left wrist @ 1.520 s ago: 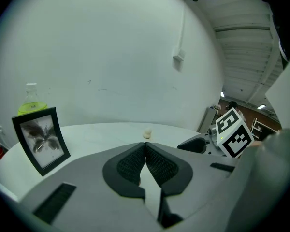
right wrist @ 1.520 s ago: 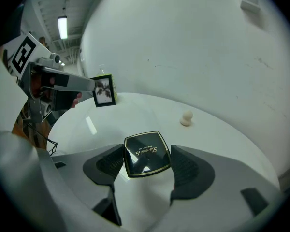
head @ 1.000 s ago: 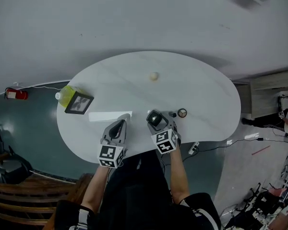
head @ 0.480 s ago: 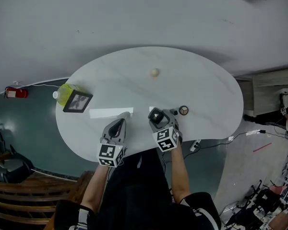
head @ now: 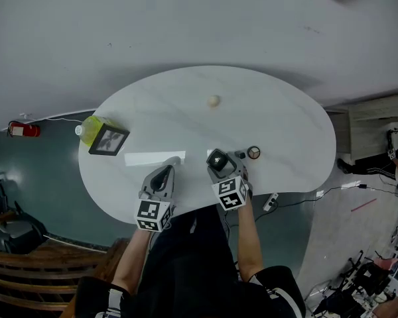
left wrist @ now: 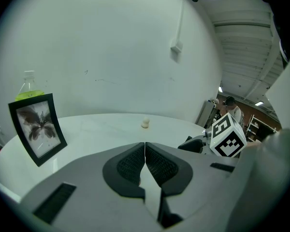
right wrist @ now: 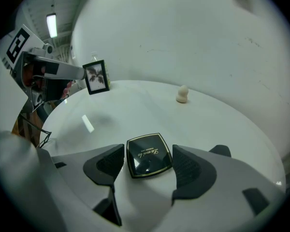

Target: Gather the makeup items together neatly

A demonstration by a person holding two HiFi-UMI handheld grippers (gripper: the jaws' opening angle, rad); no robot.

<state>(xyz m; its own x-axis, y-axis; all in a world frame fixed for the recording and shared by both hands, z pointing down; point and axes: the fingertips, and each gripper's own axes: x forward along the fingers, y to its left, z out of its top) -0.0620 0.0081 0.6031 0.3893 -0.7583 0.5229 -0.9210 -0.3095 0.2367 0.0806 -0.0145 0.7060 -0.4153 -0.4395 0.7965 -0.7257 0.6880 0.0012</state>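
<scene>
1 compact [right wrist: 149, 155], 1 sponge [head: 213, 101], 1 small round item [head: 253, 153], 1 photo frame [head: 109, 140], 1 bottle [head: 89, 128].

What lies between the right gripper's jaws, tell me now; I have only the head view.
Observer: A black square compact with a gold edge lies flat on the table. It sits between the open jaws of the right gripper, and neither pad seems to press on it.
Operator: Report the left gripper's jaws.
Observer: The left gripper has its jaws together, with nothing between them.
</scene>
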